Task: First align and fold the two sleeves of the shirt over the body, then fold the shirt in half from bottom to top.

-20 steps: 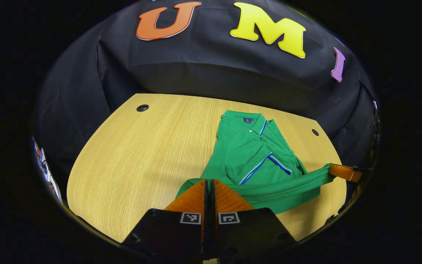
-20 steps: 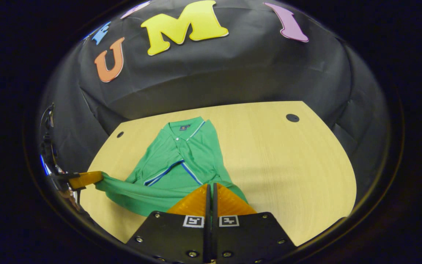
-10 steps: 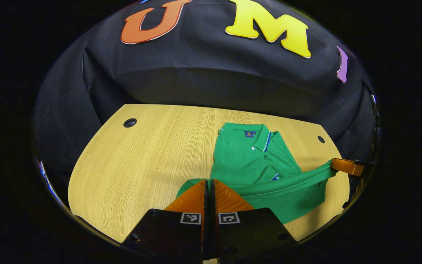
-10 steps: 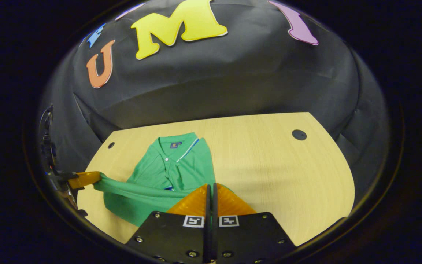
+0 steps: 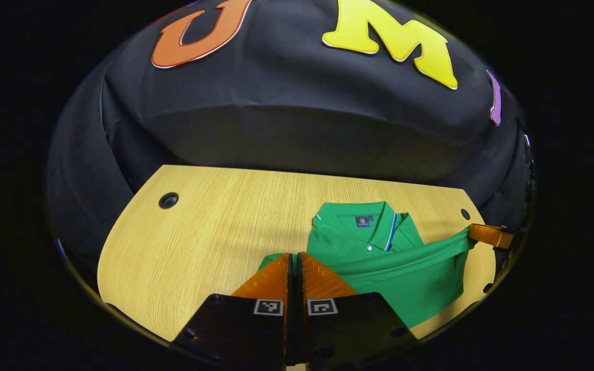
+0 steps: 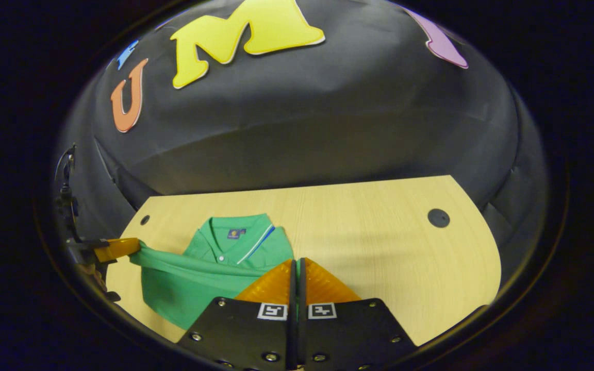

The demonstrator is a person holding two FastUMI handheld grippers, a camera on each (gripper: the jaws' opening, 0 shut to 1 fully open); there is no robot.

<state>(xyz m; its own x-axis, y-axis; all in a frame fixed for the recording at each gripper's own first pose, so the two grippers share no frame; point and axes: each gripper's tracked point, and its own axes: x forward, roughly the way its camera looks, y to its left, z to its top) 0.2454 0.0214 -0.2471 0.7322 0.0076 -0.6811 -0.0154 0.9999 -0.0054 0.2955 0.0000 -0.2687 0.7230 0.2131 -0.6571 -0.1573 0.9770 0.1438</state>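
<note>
Both grippers pinch the green shirt's bottom hem, lifted above the wooden table.

Left gripper view: left gripper [image 5: 293, 256] clenched on shirt [image 5: 405, 273]; collar [image 5: 374, 226] lies on the table [image 5: 199, 242].
Right gripper view: right gripper [image 6: 295, 263] clamps the shirt [image 6: 194, 281], hem stretched towards the left gripper [image 6: 116, 248].

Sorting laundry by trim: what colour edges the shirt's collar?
Blue and white piping on the green shirt's collar, clearest in the left gripper view.
</note>
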